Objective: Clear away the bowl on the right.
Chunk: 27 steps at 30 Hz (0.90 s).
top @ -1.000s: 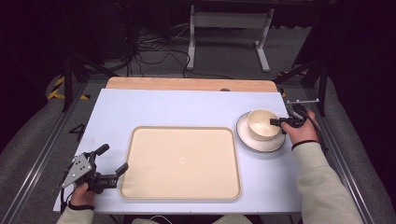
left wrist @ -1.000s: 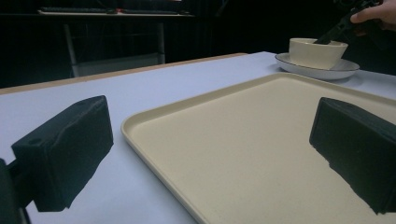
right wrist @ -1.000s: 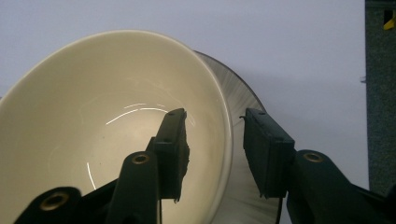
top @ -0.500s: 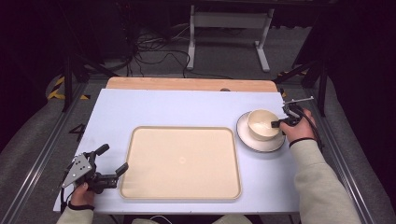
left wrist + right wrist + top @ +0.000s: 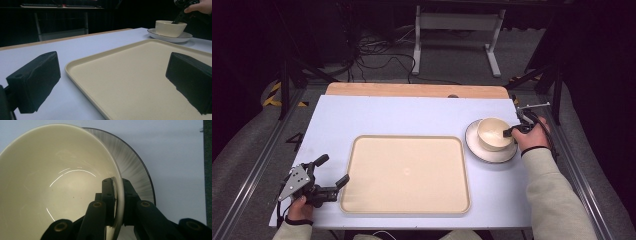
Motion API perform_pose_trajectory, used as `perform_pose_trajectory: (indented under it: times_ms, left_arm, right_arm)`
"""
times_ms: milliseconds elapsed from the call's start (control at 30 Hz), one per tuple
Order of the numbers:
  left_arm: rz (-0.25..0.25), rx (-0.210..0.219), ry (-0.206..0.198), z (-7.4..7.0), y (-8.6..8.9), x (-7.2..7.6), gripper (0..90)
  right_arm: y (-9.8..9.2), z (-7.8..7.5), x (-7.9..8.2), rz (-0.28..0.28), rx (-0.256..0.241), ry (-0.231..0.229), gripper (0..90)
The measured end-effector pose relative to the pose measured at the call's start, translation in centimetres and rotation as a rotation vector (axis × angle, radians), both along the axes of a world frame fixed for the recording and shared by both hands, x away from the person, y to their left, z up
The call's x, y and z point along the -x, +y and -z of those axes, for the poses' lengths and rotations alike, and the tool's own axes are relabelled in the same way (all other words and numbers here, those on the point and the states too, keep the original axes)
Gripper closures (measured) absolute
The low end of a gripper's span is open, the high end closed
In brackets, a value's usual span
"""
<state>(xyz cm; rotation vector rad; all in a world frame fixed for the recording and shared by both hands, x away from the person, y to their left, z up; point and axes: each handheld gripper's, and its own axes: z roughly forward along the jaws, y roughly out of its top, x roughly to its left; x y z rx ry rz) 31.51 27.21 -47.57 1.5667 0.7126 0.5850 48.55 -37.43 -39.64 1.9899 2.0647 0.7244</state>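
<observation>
A cream bowl (image 5: 493,133) stands on a white plate with a dark rim (image 5: 477,148) at the table's right. My right gripper (image 5: 510,132) is shut on the bowl's right rim, one jaw inside the wall and one outside. In the right gripper view the bowl (image 5: 50,185) is close up, the right gripper (image 5: 117,195) pinches its wall, and the plate (image 5: 136,170) shows behind. A large cream tray (image 5: 406,172) lies in the middle of the table. My left gripper (image 5: 332,171) stands open at the tray's front left corner; in its own view the left gripper (image 5: 112,85) frames the tray (image 5: 130,80).
The table top (image 5: 402,116) is pale blue with a wooden strip (image 5: 412,90) along the far edge. Metal rails run along both sides. Cables and a stand's legs (image 5: 457,35) lie on the floor beyond. The bowl and plate (image 5: 172,31) show far off in the left gripper view.
The right gripper and hand have shifted slightly over the bowl's right rim and closed on it. The left gripper has not moved.
</observation>
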Motion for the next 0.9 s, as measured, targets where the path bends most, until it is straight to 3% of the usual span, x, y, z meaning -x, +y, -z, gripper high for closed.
perform_pose_trajectory:
  times_ms: [267,633,900]
  left_arm:
    - [0.000,0.000,0.000,0.0,0.0,0.0,0.2]
    - [0.000,0.000,0.000,0.0,0.0,0.0,0.2]
    - [-0.002,0.000,0.002,0.0,0.0,0.0,0.2]
  right_arm:
    - [0.2,-0.4,-0.5,0.031,-0.001,0.062,84.1]
    - [0.4,-0.9,-0.2,0.046,-0.003,0.059,83.7]
    - [0.6,-2.2,0.3,0.037,-0.036,0.053,83.4]
